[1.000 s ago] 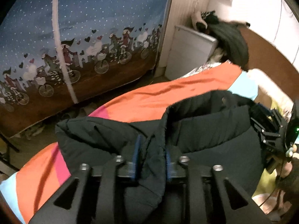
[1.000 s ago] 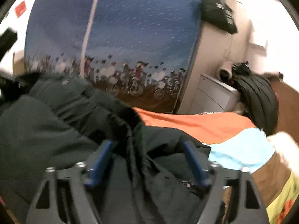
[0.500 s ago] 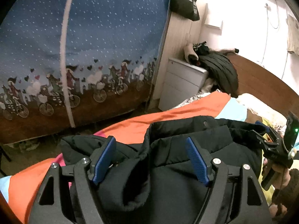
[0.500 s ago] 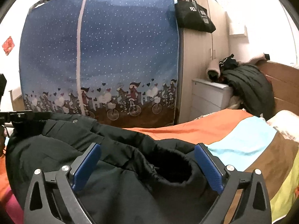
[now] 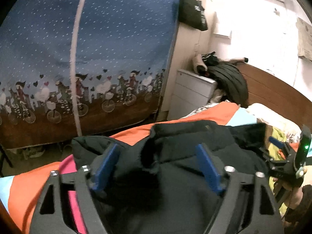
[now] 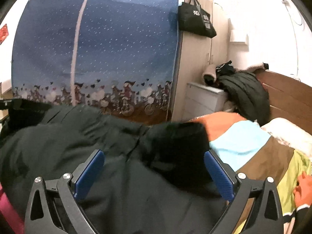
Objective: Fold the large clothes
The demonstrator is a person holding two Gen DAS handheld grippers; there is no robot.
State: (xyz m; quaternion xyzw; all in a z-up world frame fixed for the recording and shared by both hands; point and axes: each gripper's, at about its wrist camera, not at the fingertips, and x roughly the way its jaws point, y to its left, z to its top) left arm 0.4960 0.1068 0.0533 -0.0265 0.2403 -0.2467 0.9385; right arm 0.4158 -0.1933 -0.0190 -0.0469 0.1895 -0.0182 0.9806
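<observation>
Both grippers released jacket (image 5: 185, 175); long axis seemingly across bed (image 6: 239, 144).

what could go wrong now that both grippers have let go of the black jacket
1. The puffy black jacket lies bunched, its open cuff sticking up; the fold may spring back.
2. The left gripper is opening with cloth between its blue pads; pulling away could snag and drag the fold.
3. Part of the jacket hangs by the edge of the striped blanket, so it might slide off. The right gripper is open and cannot stop it.
</observation>
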